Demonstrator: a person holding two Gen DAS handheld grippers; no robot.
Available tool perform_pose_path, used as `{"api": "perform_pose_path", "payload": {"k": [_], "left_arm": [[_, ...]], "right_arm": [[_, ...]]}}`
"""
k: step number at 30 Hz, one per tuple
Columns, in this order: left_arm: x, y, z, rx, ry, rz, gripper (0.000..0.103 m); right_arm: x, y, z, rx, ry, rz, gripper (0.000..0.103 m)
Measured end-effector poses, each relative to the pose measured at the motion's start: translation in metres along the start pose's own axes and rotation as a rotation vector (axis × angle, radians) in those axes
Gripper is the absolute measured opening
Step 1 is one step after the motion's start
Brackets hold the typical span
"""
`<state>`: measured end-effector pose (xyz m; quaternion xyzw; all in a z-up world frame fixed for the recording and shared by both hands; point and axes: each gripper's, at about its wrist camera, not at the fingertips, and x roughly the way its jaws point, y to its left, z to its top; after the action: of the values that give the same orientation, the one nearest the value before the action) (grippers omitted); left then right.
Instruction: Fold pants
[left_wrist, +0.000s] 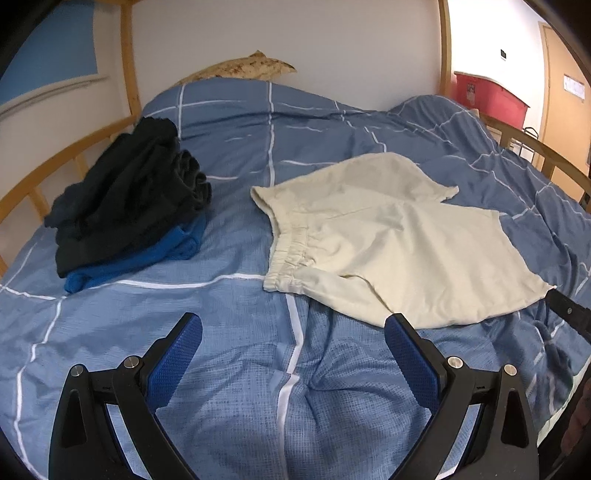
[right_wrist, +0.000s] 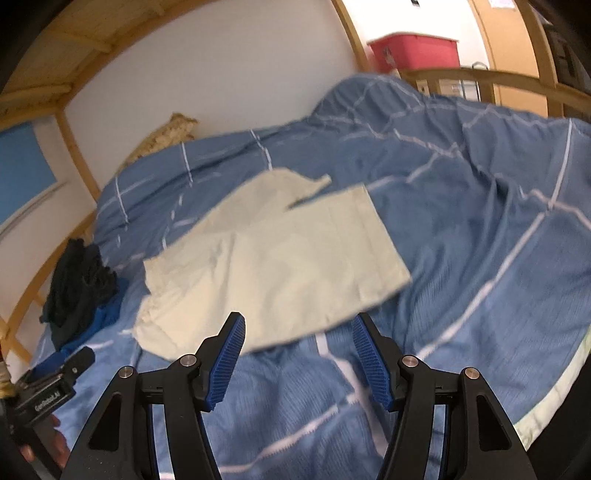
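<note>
Cream shorts (left_wrist: 380, 240) lie spread flat on the blue checked duvet (left_wrist: 236, 155), elastic waistband to the left, two legs to the right. They also show in the right wrist view (right_wrist: 273, 254). My left gripper (left_wrist: 293, 323) is open and empty, just in front of the waistband's near corner. My right gripper (right_wrist: 299, 326) is open and empty, hovering just in front of the shorts' near edge. The right gripper's tip shows at the right edge of the left wrist view (left_wrist: 570, 314).
A pile of dark and blue folded clothes (left_wrist: 125, 206) sits at the left of the bed. A wooden bed frame (left_wrist: 55, 158) rails the sides. A patterned pillow (left_wrist: 243, 68) lies at the wall. A red bin (left_wrist: 487, 98) stands beyond the bed.
</note>
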<state>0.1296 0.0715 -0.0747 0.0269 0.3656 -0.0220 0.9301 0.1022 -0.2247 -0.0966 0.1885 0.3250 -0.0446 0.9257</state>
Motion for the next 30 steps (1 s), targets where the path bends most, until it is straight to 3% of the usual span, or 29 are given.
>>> {"api": "perform_pose_path", "payload": {"k": [4, 19, 25, 28, 30], "left_arm": [[0.019, -0.001, 0.007, -0.013, 0.021, -0.016, 0.100], [0.096, 0.012, 0.011, -0.214, 0.175, -0.129, 0.070], [0.114, 0.009, 0.009, -0.230, 0.216, -0.155, 0.060], [0.116, 0.007, 0.011, -0.236, 0.213, -0.158, 0.050], [0.116, 0.005, 0.012, -0.234, 0.210, -0.168, 0.034]], "right_arm": [[0.007, -0.005, -0.002, 0.034, -0.001, -0.025, 0.061], [0.059, -0.011, -0.007, 0.102, 0.081, -0.103, 0.061], [0.068, -0.012, -0.007, 0.110, 0.086, -0.103, 0.061], [0.072, -0.012, -0.003, 0.093, 0.085, -0.102, 0.051], [0.074, -0.013, -0.001, 0.088, 0.088, -0.102, 0.040]]}}
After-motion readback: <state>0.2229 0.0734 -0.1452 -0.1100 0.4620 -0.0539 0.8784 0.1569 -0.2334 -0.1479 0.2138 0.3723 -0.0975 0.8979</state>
